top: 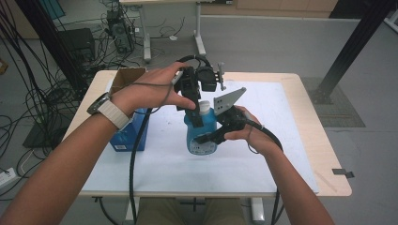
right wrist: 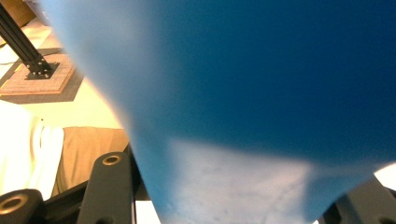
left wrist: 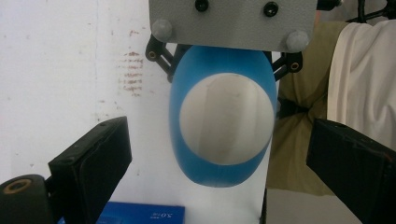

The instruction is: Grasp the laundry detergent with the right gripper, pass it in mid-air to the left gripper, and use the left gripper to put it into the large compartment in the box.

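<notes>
The blue bottle (top: pixel 201 136) stood upright near the middle of the counter (top: pixel 291 140), over its white sheet. The right gripper (top: pixel 211 137) came in from 3 o'clock and was clamped on the bottle's body. The left gripper (top: pixel 195 110) hung over the white cap (top: pixel 205 107) from 12 o'clock, its jaws spread wide to either side and clear of it. A blue box (top: pixel 131 133) sat at 9 o'clock of the bottle, with a cardboard box (top: pixel 126 75) behind it.
</notes>
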A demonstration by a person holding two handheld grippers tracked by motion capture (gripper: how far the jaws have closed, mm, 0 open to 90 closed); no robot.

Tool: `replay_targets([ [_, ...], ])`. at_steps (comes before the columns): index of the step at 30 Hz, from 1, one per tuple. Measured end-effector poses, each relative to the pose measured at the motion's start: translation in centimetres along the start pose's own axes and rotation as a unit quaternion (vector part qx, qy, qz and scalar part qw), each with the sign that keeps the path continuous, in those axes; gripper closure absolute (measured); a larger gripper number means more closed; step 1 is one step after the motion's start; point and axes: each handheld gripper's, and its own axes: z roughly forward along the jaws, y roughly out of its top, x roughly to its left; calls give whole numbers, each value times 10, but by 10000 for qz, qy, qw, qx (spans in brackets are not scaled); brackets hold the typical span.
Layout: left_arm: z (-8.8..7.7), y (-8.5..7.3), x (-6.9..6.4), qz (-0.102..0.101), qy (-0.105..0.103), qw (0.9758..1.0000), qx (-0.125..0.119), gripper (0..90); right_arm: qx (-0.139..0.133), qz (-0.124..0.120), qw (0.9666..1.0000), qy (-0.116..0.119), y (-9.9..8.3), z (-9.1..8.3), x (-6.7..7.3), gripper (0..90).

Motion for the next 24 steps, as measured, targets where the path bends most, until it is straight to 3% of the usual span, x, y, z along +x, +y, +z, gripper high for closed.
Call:
replay_targets([
  [24, 1, 0, 0, -12, 33, 10000, 45, 71, 36, -20, 10000, 2, 0, 1, 0, 437],
])
